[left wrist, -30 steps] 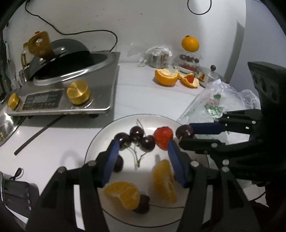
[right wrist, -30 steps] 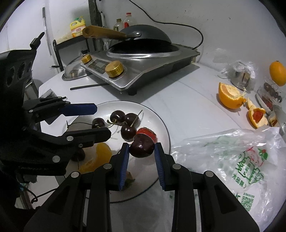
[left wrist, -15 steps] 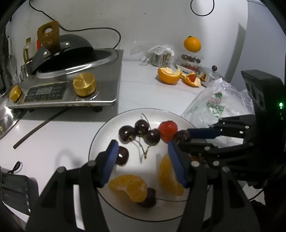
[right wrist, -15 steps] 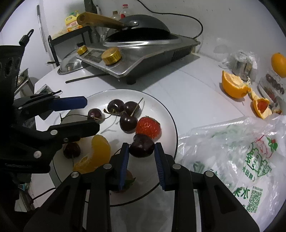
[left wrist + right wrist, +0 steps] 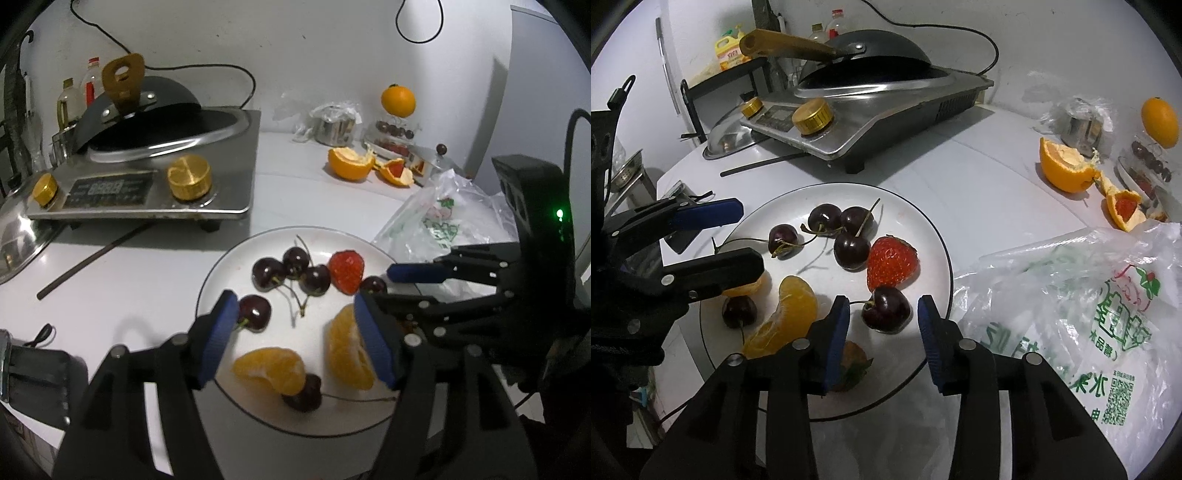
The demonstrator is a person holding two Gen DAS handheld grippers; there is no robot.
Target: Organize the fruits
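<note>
Two black blue-padded grippers over round white plate [image 5: 938, 236]. Right gripper [image 5: 882, 325] jaws opening, straddling dark cherry [image 5: 886, 309], likely releasing beside red strawberry [image 5: 892, 263]. Left gripper [image 5: 295, 332] jaws opening, nothing between.

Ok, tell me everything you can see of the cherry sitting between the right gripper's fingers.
The cherry is dark red, nearly black, round and glossy, with a thin stem running off to the picture's left. It rests on the white plate near its right rim, just below the strawberry, close to or touching it. The right gripper straddles it, jaws opening, and its blue pads stand clear of the cherry on both sides.
</note>
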